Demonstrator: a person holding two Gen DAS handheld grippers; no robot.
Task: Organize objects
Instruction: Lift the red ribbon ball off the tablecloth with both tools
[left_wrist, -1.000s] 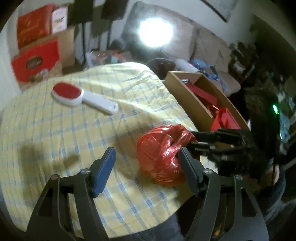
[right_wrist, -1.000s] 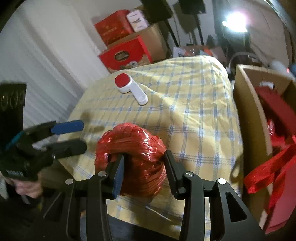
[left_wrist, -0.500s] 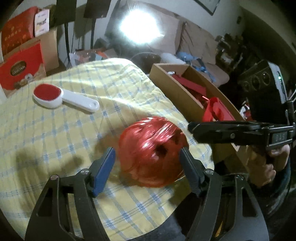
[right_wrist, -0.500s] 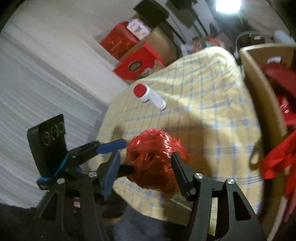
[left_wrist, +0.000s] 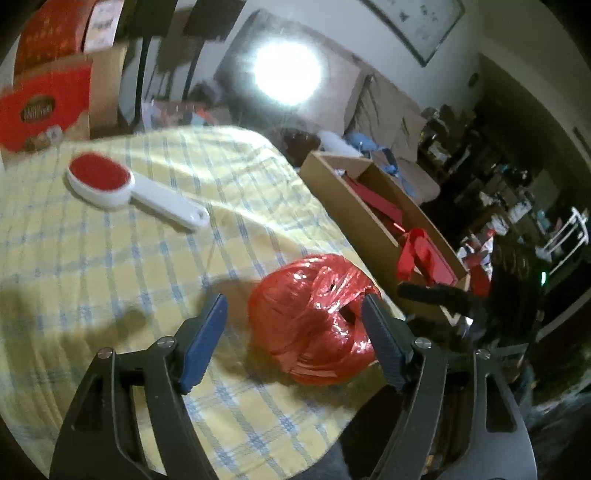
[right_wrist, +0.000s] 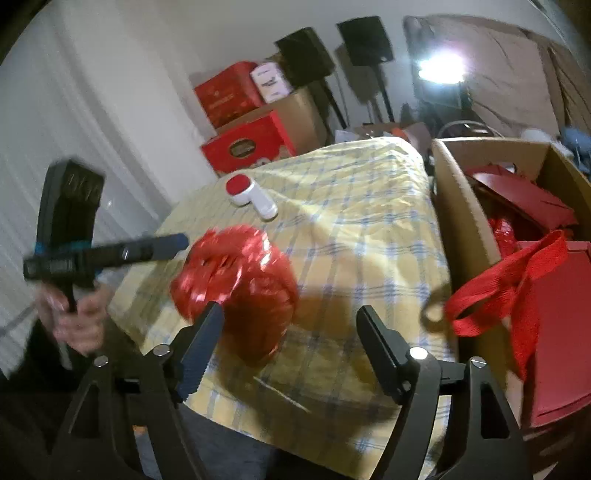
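Red bundle: a shiny red ball of plastic raffia-like ribbon (left_wrist: 314, 321) sits on the near right part of the yellow and blue checked tablecloth (left_wrist: 110, 266), close to the table's near edge.
Left gripper: the left gripper (left_wrist: 295, 336) has just been opening a little and stands wide around the bundle; its right finger looks to touch the ribbon, its left blue pad (left_wrist: 205, 339) stands clear, so nothing is gripped.
Right gripper: the right gripper (right_wrist: 291, 343) has just been opening and is now wide; the bundle lies toward its left finger, and I cannot tell whether it brushes it. It holds nothing.
Destination: likely the open brown cardboard box (right_wrist: 458, 206) just right of the table, which holds red bags and red folded items.
Other item: a white-handled lint brush with a red oval pad (left_wrist: 129, 188) lies far left on the cloth, well apart.
Risk, roll-off: the bundle is round and near the edge, so a nudge from either finger could send it off the table.
Risk, crush: the ribbon is soft and slick, so a squeeze could deform it or let it slip out.
Risk, collision: both grippers crowd one object and could knock together.
Risk, snag: the red strap loop (right_wrist: 495, 288) at the box's near rim could catch a finger.
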